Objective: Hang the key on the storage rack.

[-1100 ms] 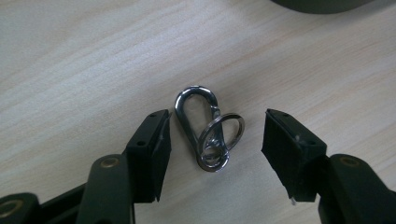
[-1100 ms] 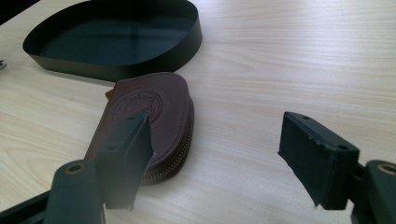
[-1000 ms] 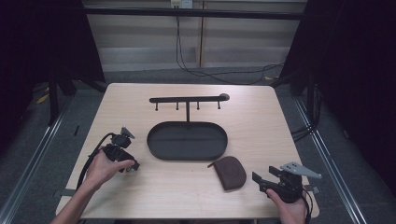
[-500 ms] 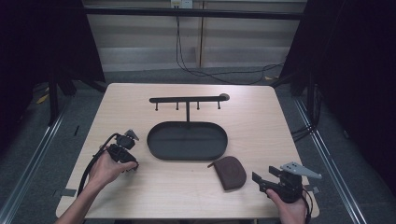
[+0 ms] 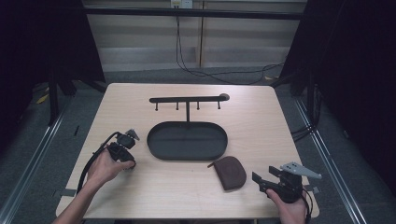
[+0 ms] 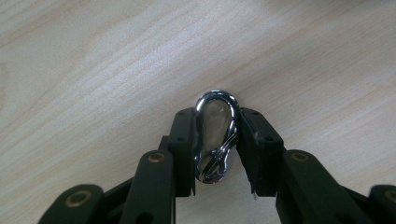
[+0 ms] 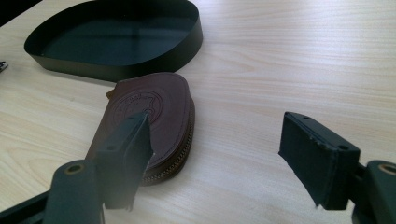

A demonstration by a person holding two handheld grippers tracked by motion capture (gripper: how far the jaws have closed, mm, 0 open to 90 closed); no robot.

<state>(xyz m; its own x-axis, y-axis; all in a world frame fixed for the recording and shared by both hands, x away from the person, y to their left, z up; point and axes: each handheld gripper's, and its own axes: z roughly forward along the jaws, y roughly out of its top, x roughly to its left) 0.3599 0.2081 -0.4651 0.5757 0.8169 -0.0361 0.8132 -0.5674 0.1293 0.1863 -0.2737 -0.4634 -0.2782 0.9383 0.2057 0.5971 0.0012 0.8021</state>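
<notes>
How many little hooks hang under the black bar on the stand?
4. The hooks hang in a row under the black bar: one near its left end, one left of the post, one right of the post, one near the right end.

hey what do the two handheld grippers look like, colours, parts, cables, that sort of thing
Both are black. The left gripper has flat rectangular pads on jointed links with brass-coloured pins, and a black cable looping behind it. The right gripper carries a grey three-cornered plate on top. The forearms are bare.
</notes>
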